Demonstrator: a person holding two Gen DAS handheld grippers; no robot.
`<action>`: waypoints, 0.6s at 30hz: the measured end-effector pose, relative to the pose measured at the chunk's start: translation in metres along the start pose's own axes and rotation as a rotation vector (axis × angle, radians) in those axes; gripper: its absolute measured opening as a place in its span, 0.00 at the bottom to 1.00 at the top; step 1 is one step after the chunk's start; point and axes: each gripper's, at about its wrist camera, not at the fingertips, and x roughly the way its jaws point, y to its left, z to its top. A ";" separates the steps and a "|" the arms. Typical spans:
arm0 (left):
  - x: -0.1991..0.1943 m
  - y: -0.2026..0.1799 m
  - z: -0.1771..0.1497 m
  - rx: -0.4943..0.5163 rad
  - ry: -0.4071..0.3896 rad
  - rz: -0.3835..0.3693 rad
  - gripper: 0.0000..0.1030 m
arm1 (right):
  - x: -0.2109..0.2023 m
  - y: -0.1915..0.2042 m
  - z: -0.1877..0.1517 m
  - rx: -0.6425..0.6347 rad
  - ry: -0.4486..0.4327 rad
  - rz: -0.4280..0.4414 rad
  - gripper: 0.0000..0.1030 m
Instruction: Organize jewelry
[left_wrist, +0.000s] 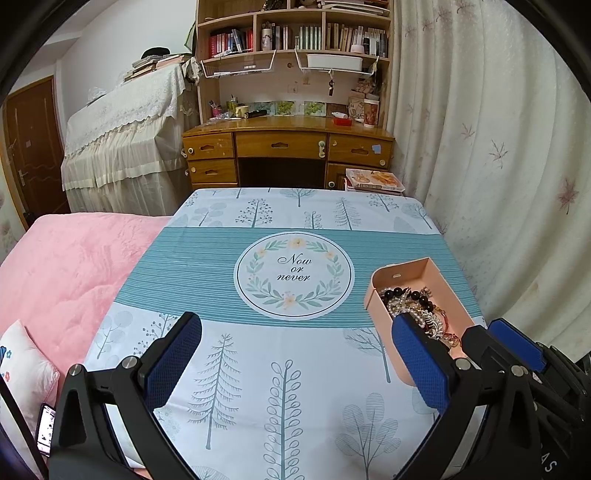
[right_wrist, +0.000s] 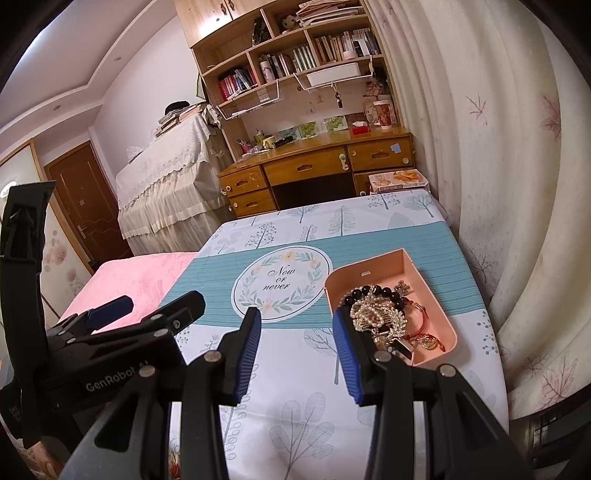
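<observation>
A pink open tray (left_wrist: 399, 271) (right_wrist: 369, 264) sits on the right side of the table, holding a tangled pile of jewelry (left_wrist: 417, 302) (right_wrist: 384, 314): black beads, pearl strands, gold pieces and a red cord. My left gripper (left_wrist: 295, 354) is open and empty over the tablecloth, left of the tray; it also shows in the right wrist view (right_wrist: 147, 306). My right gripper (right_wrist: 295, 339) is open and empty, its right finger at the tray's near left edge; it also shows at the right of the left wrist view (left_wrist: 495, 336).
The table carries a tree-print cloth with a "Now or never" wreath (left_wrist: 293, 273) (right_wrist: 280, 280). A pink bed (left_wrist: 62, 266) lies to the left, a curtain (left_wrist: 498, 147) to the right, a wooden desk (left_wrist: 288, 147) with shelves beyond.
</observation>
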 end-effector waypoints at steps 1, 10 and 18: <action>0.000 0.000 0.000 0.000 -0.001 0.000 0.99 | -0.001 0.000 -0.001 0.000 0.000 0.000 0.40; 0.000 0.002 -0.001 0.001 0.004 0.000 0.99 | 0.000 0.000 0.001 0.001 0.001 -0.001 0.40; 0.001 0.002 -0.001 0.001 0.006 0.001 0.99 | -0.001 0.000 0.001 0.002 0.003 -0.001 0.40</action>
